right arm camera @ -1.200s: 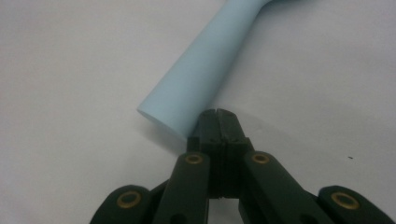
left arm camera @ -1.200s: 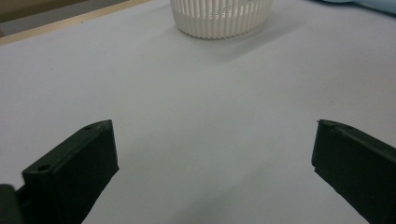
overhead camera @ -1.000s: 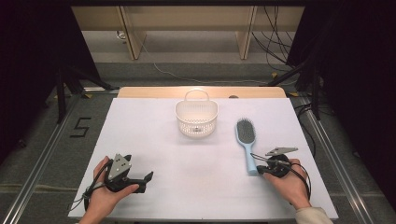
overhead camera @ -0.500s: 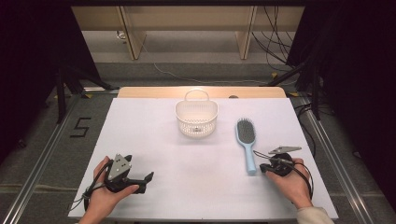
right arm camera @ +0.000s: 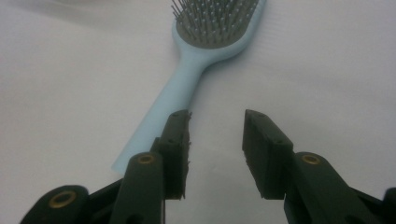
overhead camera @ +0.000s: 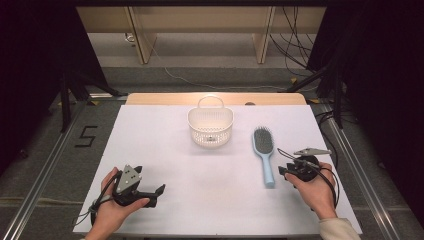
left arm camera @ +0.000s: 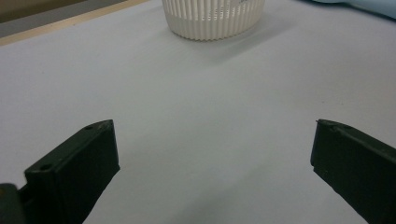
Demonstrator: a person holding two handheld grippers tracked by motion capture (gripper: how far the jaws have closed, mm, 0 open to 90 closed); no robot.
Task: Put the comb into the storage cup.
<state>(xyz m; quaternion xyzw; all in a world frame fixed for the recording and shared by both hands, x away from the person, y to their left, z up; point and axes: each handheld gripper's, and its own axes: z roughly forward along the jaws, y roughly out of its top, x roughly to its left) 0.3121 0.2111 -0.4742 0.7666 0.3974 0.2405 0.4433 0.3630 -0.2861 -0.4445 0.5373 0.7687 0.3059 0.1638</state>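
Nearest us, our right gripper (right arm camera: 217, 126) has just been opening, nothing between its jaws. Just beyond lies the hairbrush (right arm camera: 187, 79), flat on the table (overhead camera: 165, 150): light, rigid, smooth; we judge its slim handle the best grip.

Right gripper (right arm camera: 216, 119) jaws newly parted.

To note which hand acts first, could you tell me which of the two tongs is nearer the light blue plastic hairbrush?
The right tongs: open beside the light blue plastic hairbrush handle; the left tongs lie far off.
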